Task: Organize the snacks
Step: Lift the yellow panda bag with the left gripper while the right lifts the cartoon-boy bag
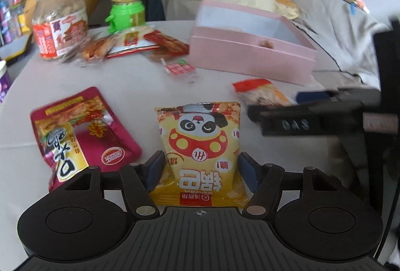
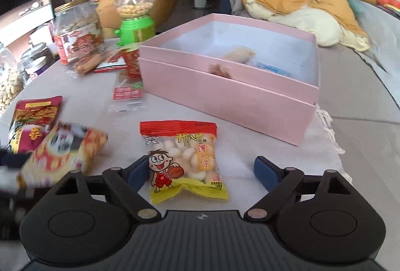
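Snacks sit between both sets of jaws. The left gripper (image 1: pixel 200 172) stands wide around a yellow panda-print puffed foil bag (image 1: pixel 200 153), pads apparently just clear of its sides; the right gripper (image 2: pixel 198 172) gapes wider around a small clear-and-yellow pouch of round white biscuits (image 2: pixel 186 162), near the surface's (image 2: pixel 250 126) front edge. Both look light, air-filled, crinkly and slippery, with brittle contents — I'd pinch gently across the middle. Beyond, far right, waits the open pink cardboard box (image 2: pixel 225 96).
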The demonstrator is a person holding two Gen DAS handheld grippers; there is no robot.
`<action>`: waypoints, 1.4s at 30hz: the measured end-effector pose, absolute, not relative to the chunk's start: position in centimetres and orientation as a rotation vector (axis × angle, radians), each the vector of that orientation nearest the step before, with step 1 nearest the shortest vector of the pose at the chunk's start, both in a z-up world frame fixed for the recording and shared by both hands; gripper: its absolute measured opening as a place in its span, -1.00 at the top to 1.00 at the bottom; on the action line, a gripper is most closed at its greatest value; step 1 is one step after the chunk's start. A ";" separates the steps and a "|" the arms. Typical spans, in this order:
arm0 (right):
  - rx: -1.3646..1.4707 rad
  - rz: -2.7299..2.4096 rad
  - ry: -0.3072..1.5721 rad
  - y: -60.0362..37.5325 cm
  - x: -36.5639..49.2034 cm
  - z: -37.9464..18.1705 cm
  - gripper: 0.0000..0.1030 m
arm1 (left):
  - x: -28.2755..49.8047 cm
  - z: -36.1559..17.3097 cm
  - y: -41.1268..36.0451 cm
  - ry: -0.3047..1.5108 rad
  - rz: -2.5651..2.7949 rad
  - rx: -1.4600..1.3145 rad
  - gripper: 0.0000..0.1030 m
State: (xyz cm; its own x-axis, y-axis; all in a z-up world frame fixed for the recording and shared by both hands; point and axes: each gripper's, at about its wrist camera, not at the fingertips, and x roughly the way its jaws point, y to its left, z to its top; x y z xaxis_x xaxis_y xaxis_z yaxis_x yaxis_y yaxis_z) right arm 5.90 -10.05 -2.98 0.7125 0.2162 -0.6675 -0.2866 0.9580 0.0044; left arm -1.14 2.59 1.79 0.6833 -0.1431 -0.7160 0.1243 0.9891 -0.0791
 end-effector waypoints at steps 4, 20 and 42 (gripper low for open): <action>-0.119 0.289 0.735 -10.1 5.9 -3.0 -0.84 | -1.7 1.3 2.6 0.759 -0.139 -0.029 -0.38; -0.150 0.347 0.740 -10.7 4.1 -2.1 -0.04 | -1.6 1.0 2.8 0.716 -0.098 -0.052 -0.39; -0.123 0.312 0.723 -14.1 2.4 -2.9 -0.72 | -1.9 1.0 0.8 0.697 -0.096 -0.039 -0.27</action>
